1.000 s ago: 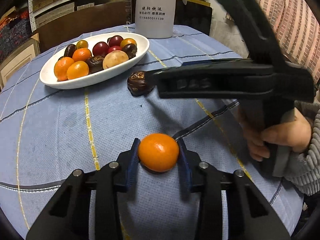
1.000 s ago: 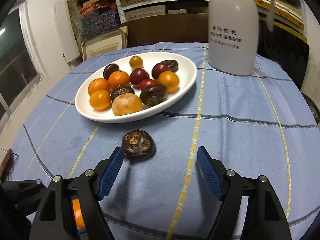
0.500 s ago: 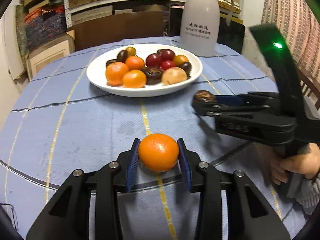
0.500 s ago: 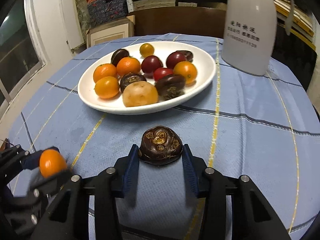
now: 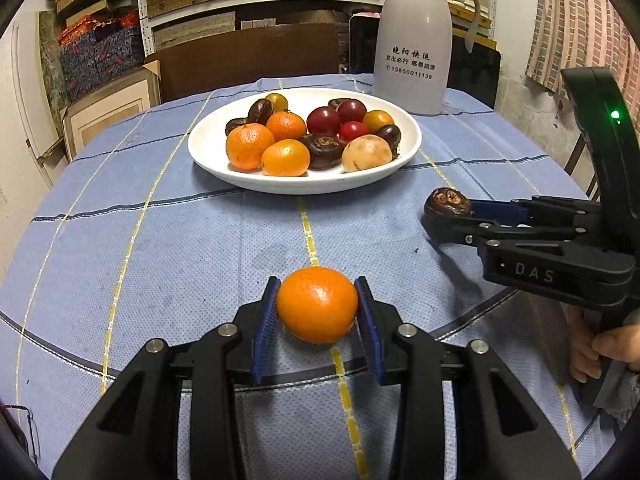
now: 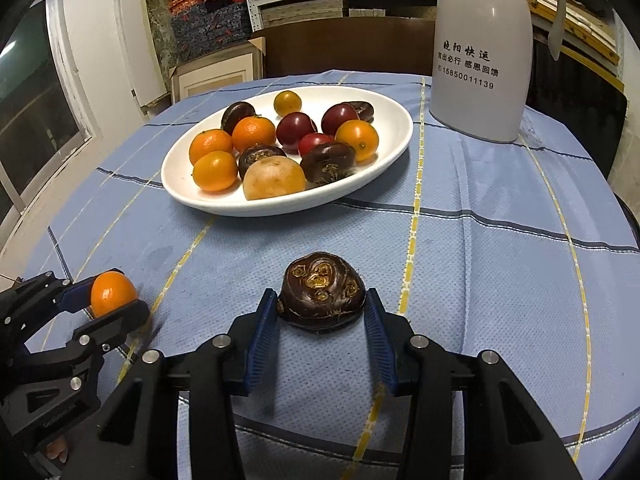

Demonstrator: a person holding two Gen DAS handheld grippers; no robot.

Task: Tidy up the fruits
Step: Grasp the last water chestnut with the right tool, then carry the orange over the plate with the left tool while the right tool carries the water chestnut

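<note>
blue ribbed pads on my left gripper (image 5: 317, 312) press both sides of a small round orange citrus fruit (image 5: 317, 305), pinching it at the lower centre of the left wrist view. its skin is glossy and evenly orange, with a bright highlight on top. whether it rests on the blue checked tablecloth (image 5: 180, 248) or sits just above it, i cannot tell.

my right gripper (image 6: 322, 316) is narrowed onto a dark brown water chestnut (image 6: 322, 294), its pads touching the chestnut's left and right flanks at the lower centre of the right wrist view. the chestnut is squat and shiny, with tan ringed scars on its upper face and a few hairy fibres along its lower edge.

from the left wrist view, the right gripper reaches in from the right edge, carrying the chestnut at its tip.

beyond both, in the upper middle of each frame, a white oval plate (image 5: 208, 152) holds oranges, dark red and yellow cherry tomatoes, more chestnuts and one pale tan fruit. a grey thermos jug (image 5: 414, 40) stands behind the plate, upper right.
</note>
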